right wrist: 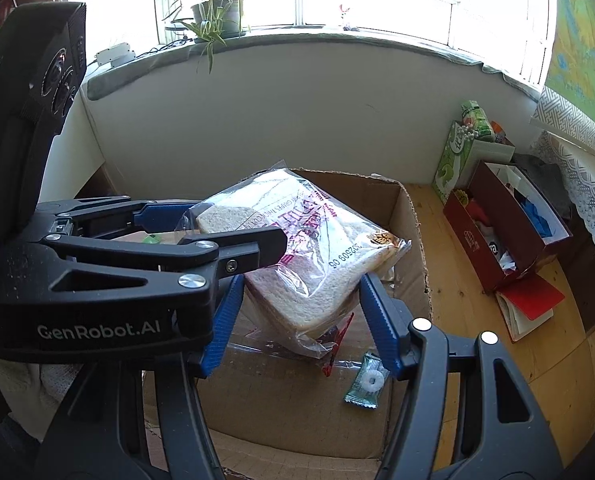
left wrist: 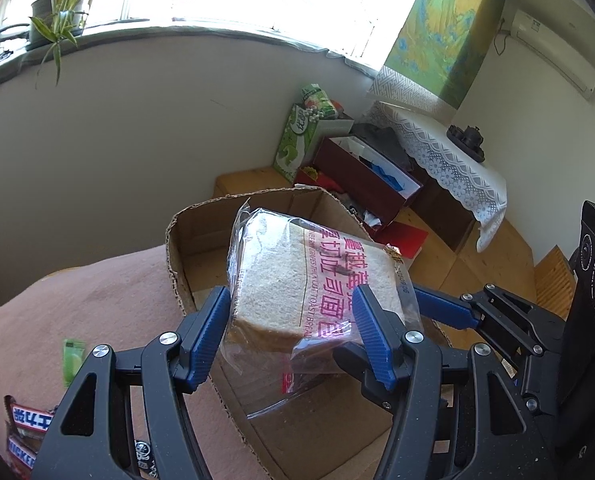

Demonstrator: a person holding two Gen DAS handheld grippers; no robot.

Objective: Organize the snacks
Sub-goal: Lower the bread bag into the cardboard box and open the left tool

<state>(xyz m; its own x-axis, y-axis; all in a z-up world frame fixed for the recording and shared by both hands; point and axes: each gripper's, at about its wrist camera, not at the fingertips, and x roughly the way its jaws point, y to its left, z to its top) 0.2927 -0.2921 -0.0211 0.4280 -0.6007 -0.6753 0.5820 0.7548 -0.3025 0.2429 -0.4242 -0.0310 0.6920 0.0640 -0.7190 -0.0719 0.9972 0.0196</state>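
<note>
A clear bag of sliced toast bread point(left wrist: 281, 276) with pink print hangs above an open cardboard box point(left wrist: 177, 240). My left gripper point(left wrist: 289, 300) is shut on the bag, its blue pads pressing both sides of the loaf. In the right wrist view the bread bag point(right wrist: 297, 224) sits between the blue pads of my right gripper point(right wrist: 302, 284), which is also shut on it. My left gripper point(right wrist: 237, 226) reaches in there from the left and clamps the bag's upper part. A wrapped mint candy point(right wrist: 367, 384) lies on the floor of the cardboard box point(right wrist: 413, 240).
Snickers bars point(left wrist: 21, 420) and a green packet point(left wrist: 72, 360) lie on the pink cloth at lower left. A dark red box point(right wrist: 509, 232) of odds and ends and a green carton point(right wrist: 451, 160) stand on the wooden surface to the right. A lace-covered table point(left wrist: 449, 160) is behind.
</note>
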